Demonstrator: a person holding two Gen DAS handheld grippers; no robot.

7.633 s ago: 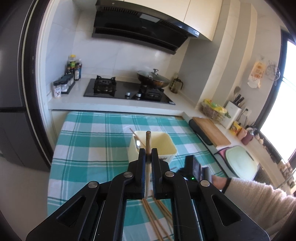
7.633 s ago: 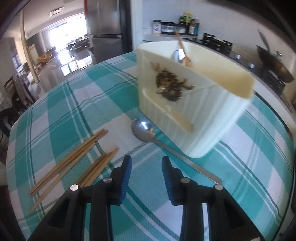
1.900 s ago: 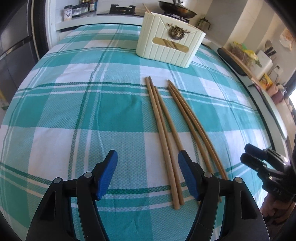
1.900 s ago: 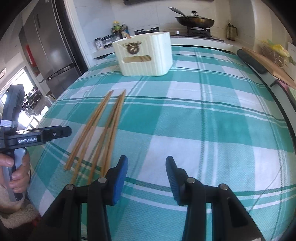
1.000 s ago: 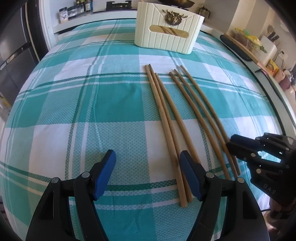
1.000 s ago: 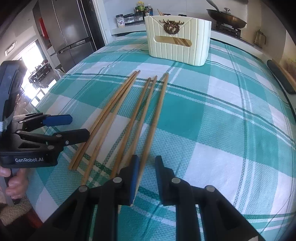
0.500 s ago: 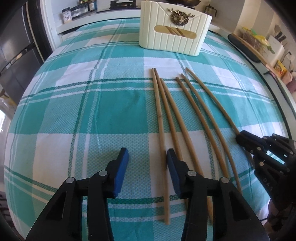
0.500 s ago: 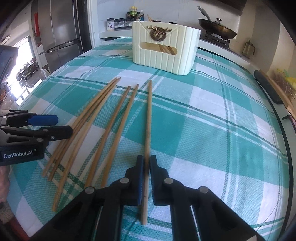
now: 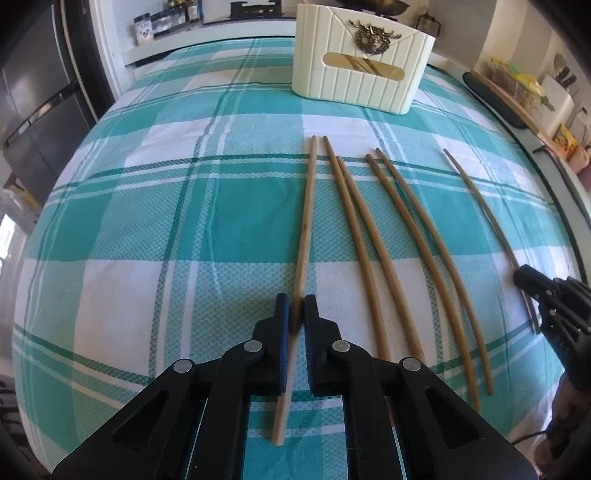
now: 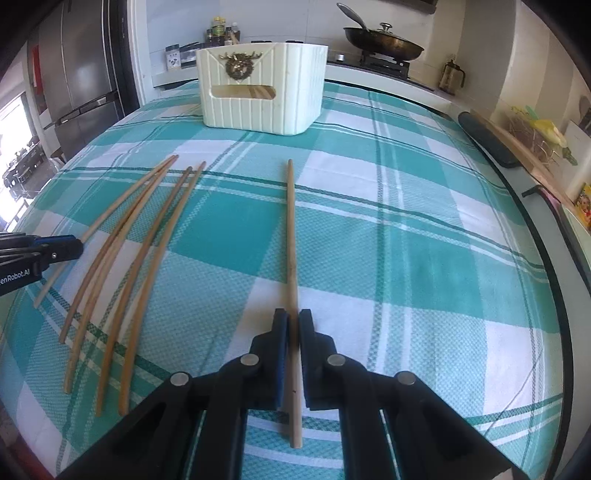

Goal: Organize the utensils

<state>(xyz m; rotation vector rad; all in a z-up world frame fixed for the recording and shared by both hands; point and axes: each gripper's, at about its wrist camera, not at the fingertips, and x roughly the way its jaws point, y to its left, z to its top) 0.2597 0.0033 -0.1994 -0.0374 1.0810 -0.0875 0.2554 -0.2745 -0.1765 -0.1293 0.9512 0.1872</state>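
My left gripper (image 9: 296, 300) is shut on a wooden chopstick (image 9: 306, 221), the leftmost of the row, gripping near its near end. My right gripper (image 10: 293, 315) is shut on another wooden chopstick (image 10: 291, 229), pulled apart to the right of the others; it also shows in the left wrist view (image 9: 484, 210). Several more chopsticks (image 9: 373, 236) lie side by side on the teal checked tablecloth (image 9: 147, 221), also seen in the right wrist view (image 10: 140, 251). A cream utensil box (image 9: 360, 79) stands at the far side of the table (image 10: 260, 90), with utensils inside.
The table edge curves along the right side (image 10: 546, 258). Beyond it is a counter with a cutting board (image 10: 517, 147). A stove with a wok (image 10: 384, 46) and spice jars (image 10: 218, 35) stand behind the box. A fridge (image 10: 85, 74) stands at the left.
Both grippers have closed on a chopstick each. The right gripper has carried its chopstick to the right, away from the row. The left chopstick's near end has lifted slightly.
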